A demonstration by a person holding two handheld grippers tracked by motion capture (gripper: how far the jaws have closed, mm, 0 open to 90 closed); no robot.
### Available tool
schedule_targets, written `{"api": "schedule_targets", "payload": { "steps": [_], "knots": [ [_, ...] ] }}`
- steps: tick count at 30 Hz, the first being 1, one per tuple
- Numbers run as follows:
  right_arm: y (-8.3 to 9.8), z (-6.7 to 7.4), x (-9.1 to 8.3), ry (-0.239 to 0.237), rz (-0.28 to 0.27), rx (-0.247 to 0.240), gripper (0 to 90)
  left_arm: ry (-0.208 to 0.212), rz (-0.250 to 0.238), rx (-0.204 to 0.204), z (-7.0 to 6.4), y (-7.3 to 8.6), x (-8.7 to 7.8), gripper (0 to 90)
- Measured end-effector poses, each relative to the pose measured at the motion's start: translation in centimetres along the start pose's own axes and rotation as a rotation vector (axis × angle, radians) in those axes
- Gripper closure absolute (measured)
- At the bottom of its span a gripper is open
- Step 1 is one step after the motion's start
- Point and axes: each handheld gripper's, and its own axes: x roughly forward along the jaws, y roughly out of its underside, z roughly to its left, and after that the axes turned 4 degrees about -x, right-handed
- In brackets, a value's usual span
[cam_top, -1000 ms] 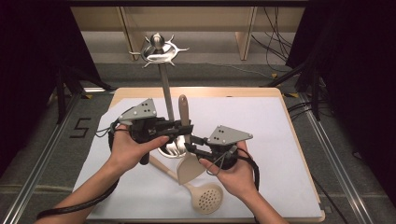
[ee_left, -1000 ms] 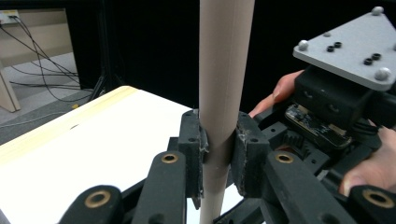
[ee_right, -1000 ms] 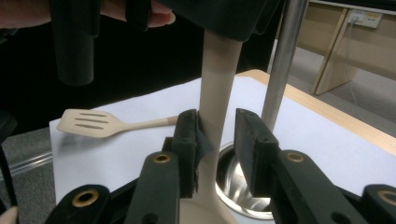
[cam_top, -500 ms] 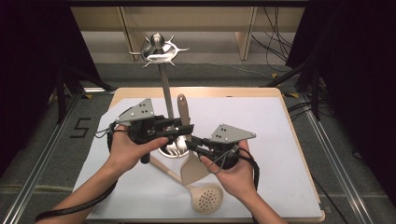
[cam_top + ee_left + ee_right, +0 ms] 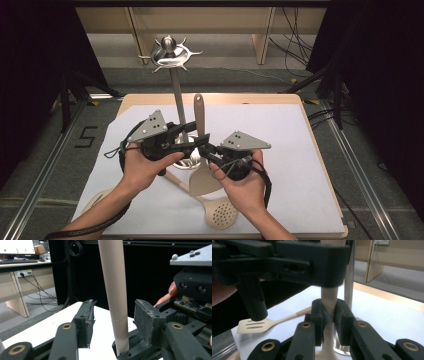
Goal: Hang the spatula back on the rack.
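Both grippers had drifted slightly toward the person since the earlier frame. The right gripper [image 5: 328, 320] was clamped on the beige spatula [image 5: 200, 135] handle, holding it upright beside the metal stand [image 5: 176, 95]. The left gripper [image 5: 113, 315] had its jaws apart around the same handle, not touching it. A slotted turner [image 5: 255, 325] and a skimmer [image 5: 220, 215] lay on the white sheet [image 5: 300, 150]. It seemed a handover; next, the left jaws should close on the handle.

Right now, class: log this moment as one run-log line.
left gripper: open around spatula handle | right gripper: shut on spatula handle | slotted turner: lying on table
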Motion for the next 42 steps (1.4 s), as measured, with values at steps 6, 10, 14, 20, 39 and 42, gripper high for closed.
{"api": "schedule_targets", "payload": {
  "steps": [6, 10, 14, 20, 39, 42],
  "knots": [
    [-0.1, 0.1, 0.2, 0.006, -0.003, -0.004, 79.5, 0.010, 0.000, -0.005, 0.1, 0.1, -0.2, 60.4],
    [0.0, 0.4, 0.4, -0.003, -0.014, 0.002, 79.3, 0.020, -0.007, 0.001, 0.2, -0.1, -0.4, 73.1],
    [-0.1, 0.4, 0.4, 0.002, -0.031, -0.024, 79.0, 0.041, -0.004, -0.015, 0.2, -0.3, -0.5, 75.0],
    [0.1, -0.2, -0.3, -0.002, -0.024, -0.033, 65.4, 0.021, 0.006, 0.007, 0.6, -0.8, -0.5, 75.2],
    [4.2, -3.4, -3.0, 0.115, 0.041, 0.002, 60.4, -0.062, -0.032, 0.022, 1.7, -2.7, -0.7, 75.3],
    [4.9, -3.8, -3.1, 0.123, 0.051, 0.020, 59.8, -0.069, -0.036, 0.020, 1.9, -2.9, -0.7, 75.3]
  ]
}}
